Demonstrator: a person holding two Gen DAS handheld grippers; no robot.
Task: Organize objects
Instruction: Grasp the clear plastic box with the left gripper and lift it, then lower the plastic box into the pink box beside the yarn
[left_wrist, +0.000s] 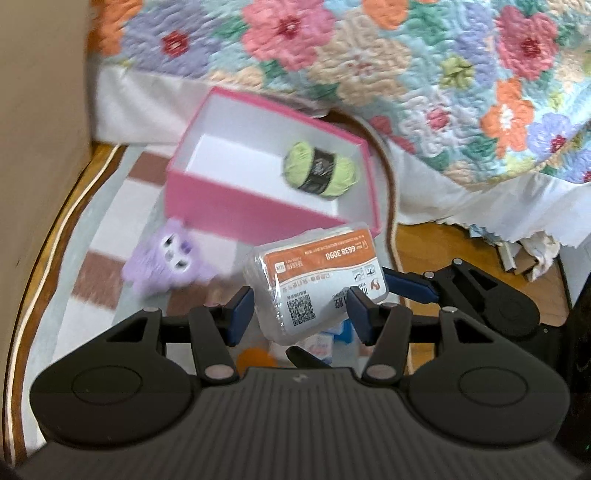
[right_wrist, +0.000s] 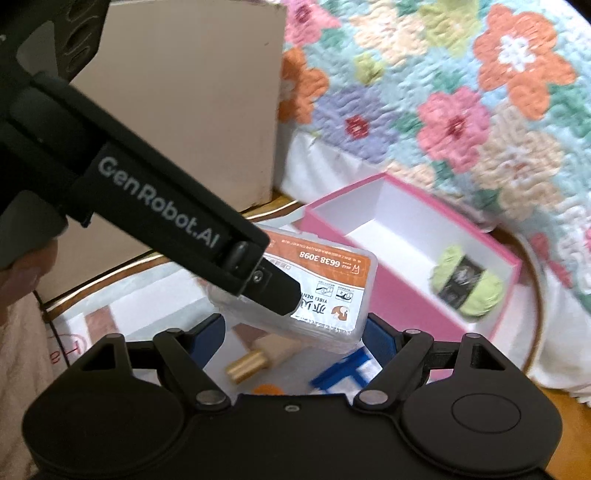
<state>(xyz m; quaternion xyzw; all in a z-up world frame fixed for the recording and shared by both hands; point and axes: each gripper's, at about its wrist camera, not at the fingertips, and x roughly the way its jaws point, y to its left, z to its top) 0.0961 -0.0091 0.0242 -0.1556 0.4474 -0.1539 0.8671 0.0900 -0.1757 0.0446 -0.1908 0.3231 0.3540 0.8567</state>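
Observation:
A clear plastic case with an orange-and-white label (left_wrist: 314, 273) (right_wrist: 332, 280) hangs tilted above the table. My left gripper (left_wrist: 300, 314) is shut on it, blue pads at its two sides; one of its fingers (right_wrist: 277, 291) crosses the label. My right gripper (right_wrist: 297, 334) is shut on the same case along its length, and its blue finger (left_wrist: 410, 286) touches the case's right edge. Beyond stands an open pink box (left_wrist: 258, 206) (right_wrist: 406, 299) with a green yarn ball (left_wrist: 319, 168) (right_wrist: 465, 286) inside. A purple plush toy (left_wrist: 166, 258) lies in front of the box's left corner.
A round wood-rimmed table (left_wrist: 48, 236) with a checked cloth carries it all. Under the case lie a wood-and-brass piece (right_wrist: 258, 358), a blue item (right_wrist: 343, 369) and an orange item (right_wrist: 267, 389). A flowered quilt (left_wrist: 406, 74) hangs behind; a beige panel (right_wrist: 192, 110) stands at the left.

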